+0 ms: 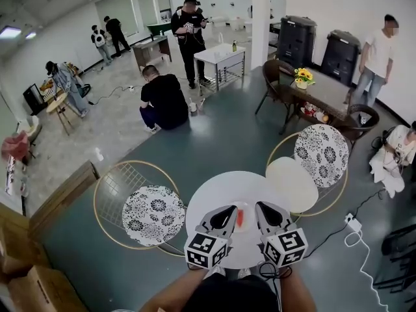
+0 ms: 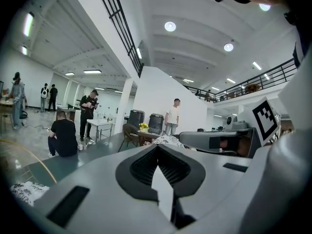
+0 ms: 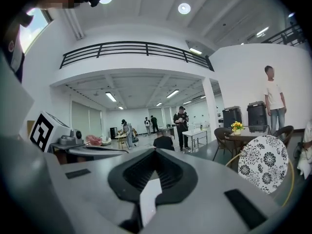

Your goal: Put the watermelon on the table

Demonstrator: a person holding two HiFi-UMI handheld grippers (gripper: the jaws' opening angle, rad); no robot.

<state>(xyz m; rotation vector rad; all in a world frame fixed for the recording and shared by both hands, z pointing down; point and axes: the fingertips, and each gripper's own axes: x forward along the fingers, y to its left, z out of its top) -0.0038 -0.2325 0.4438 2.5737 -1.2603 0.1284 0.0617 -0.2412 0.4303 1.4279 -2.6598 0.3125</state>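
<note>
The round white desk [image 1: 218, 188] stands between two wire chairs with flowered cushions, one at its left [image 1: 153, 214] and one beyond its right side [image 1: 321, 155]. Both tools hang over the desk's near edge. The left claw [image 1: 227, 216] has its jaws drawn together with nothing between them, as its own view shows, and the right claw [image 1: 264, 212] is closed and empty in the same way. Between the two, on the desktop just in from the near edge, lies a small red strip, too small to read surely but most likely the watermelon slice [image 1: 240, 218]. Neither claw touches it. On that reading the placing looks done, with nothing left but to draw both claws away.
</note>
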